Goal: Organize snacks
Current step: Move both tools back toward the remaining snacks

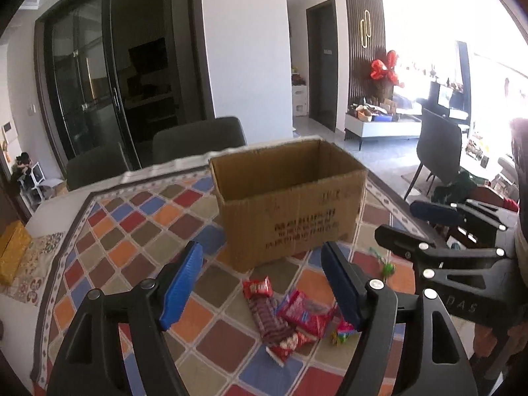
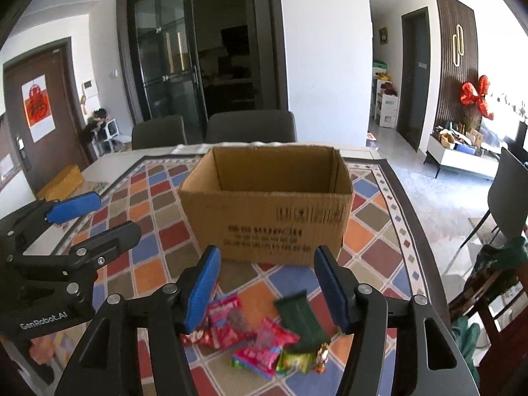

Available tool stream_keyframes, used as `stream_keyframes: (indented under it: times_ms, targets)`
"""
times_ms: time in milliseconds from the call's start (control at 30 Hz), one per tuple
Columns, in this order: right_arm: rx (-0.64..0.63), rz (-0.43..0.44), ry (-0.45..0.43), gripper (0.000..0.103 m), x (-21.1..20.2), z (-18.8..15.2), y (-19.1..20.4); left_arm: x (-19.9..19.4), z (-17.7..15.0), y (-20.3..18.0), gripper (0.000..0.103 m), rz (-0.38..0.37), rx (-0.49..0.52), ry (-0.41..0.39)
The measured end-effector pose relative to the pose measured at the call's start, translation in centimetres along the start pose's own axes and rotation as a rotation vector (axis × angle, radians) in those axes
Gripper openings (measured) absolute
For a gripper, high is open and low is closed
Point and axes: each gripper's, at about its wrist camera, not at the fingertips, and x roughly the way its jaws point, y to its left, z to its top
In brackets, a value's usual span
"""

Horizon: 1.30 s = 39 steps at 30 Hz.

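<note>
Left gripper [image 1: 260, 283]: jaws apart, roughly mid-wide, nothing between the blue pads [image 1: 183, 285], not touching anything. It hovers over the table, pointing down and forward.

Right gripper [image 2: 265, 287]: also open, a bit narrower than the left, empty. No snack is pinched; the packets only show through the gap, lying on the cloth below.

Cardboard box [image 1: 290, 198]: straight ahead of both grippers, just beyond the fingertips, upright, top open, flaps not visible. What shows of the interior is bare; the box floor is hidden. Printed text on the near wall is too blurred to read. From the right wrist view the box [image 2: 267, 211] is centred; from the left wrist view it sits slightly right of centre.

Snack pile [image 1: 287, 320]: on the patterned tablecloth [image 1: 132, 231], below and between the fingers of each gripper, on the near side of the box, apart from it. From the left view: a dark red ribbed packet [image 1: 269, 320] with a red wrapper [image 1: 258, 287] at its far end, and a pink-red pouch [image 1: 305, 313] to its right. From the right view: a pink pouch [image 2: 227, 320] near the left finger, a dark green ribbed packet [image 2: 302, 320] near the right finger, another pink packet [image 2: 275, 335] between them, plus a yellow-green wrapper [image 2: 295, 361] nearest the camera. The packets overlap loosely.

The grippers are side by side: the right one is visible at the right edge of the left view, and the left one at the left edge of the right view.

Grey chairs [image 2: 250, 127] stand behind the table's far edge, beyond the box.
</note>
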Motion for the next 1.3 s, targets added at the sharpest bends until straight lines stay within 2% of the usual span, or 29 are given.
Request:
stream_keyframes:
  times_ms: [167,400,833,1100,1200,1300]
  targets:
    - [-0.028,0.013,0.028,0.06,-0.3,-2.3,1.0,-0.1,-2.6,-0.2,0.074,-0.024,0.007,0.046]
    - [-0.075,0.003,0.058,0.06,-0.6,-5.9,2.5,-0.5,-6.1,-0.5,0.074,-0.04,0.018,0.064]
    - [-0.162,0.0,0.122,0.06,0.1,-11.6,5.5,0.2,-11.5,-0.7,0.074,-0.081,0.135,0.072]
    - [-0.237,-0.024,0.169,0.059,2.1,-13.1,6.7,2.5,-12.9,-0.6,0.07,-0.114,0.222,0.099]
    - [-0.247,-0.013,0.195,0.051,3.0,-13.5,6.9,3.3,-13.2,-0.8,0.067,-0.128,0.262,0.108]
    - [-0.266,-0.005,0.222,0.047,4.0,-13.9,7.2,4.0,-13.4,-1.0,0.065,-0.145,0.29,0.119]
